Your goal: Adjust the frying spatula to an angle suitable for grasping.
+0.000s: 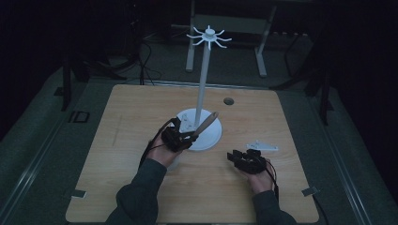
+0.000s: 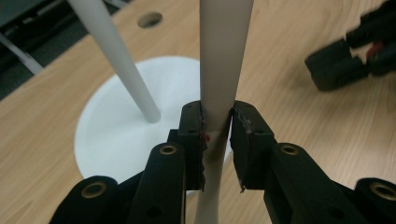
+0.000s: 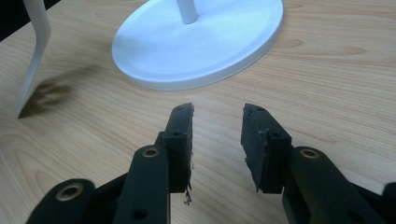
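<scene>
High view: left gripper [image 1: 190, 137] at the white stand's base [image 1: 211, 136], holding a pale spoon [image 1: 206, 123]. Right gripper [image 1: 234, 157] low over the table [image 1: 117, 140].

Left gripper view: jaws clamp the spoon handle.

Right gripper view: jaws apart, holding nothing.

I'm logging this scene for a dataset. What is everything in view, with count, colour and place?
table: one, light wood, centre, with a round hole near its far edge
stand: one, white, round base mid-table, tall pole, hooks on top
spoon-like utensil: one, pale, held above the stand's base
flat plate piece: one, white, table right of the base
tape bits: two, grey, near corners
left gripper: black, jaws shut on the utensil
right gripper: black, jaws open, over bare table
forearms: two, dark sleeves, bottom
</scene>
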Demonstrator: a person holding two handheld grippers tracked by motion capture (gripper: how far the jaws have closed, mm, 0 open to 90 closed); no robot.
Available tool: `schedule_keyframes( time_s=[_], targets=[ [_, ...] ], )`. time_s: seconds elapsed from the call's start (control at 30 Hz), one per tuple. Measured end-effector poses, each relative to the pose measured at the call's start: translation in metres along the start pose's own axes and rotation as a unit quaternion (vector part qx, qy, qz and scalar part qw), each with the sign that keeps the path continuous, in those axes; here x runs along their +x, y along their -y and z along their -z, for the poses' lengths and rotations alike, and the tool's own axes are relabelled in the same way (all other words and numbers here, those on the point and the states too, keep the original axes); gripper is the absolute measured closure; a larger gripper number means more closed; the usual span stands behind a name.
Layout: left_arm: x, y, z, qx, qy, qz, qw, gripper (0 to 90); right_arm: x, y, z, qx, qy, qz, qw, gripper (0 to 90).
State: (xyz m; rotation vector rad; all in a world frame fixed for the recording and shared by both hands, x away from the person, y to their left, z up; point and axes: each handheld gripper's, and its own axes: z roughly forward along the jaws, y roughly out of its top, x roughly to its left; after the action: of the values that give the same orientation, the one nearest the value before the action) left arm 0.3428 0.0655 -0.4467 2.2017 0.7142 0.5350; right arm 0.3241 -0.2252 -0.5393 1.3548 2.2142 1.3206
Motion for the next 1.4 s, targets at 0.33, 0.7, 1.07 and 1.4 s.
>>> schedule_keyframes(
  time_s=[0.33,0.7,1.07,1.4],
  targets=[
    [-0.007,-0.007,0.016,-0.049,-0.040,0.013,0.9979,74.8,0.028,-0.013,-0.013,-0.015,-0.035,0.022,0.9990,61.5],
    [-0.020,-0.018,0.021,-0.076,-0.045,0.027,0.9958,74.8,0.071,-0.037,-0.042,-0.068,-0.087,0.041,0.9931,62.0],
    [-0.026,-0.019,0.022,-0.103,-0.042,0.040,0.9930,74.7,0.090,-0.051,-0.059,-0.113,-0.080,0.055,0.9889,76.4],
    [-0.025,-0.021,0.019,-0.125,-0.035,0.051,0.9902,73.2,0.086,-0.052,-0.052,-0.113,-0.071,0.061,0.9892,81.0]
  ],
)
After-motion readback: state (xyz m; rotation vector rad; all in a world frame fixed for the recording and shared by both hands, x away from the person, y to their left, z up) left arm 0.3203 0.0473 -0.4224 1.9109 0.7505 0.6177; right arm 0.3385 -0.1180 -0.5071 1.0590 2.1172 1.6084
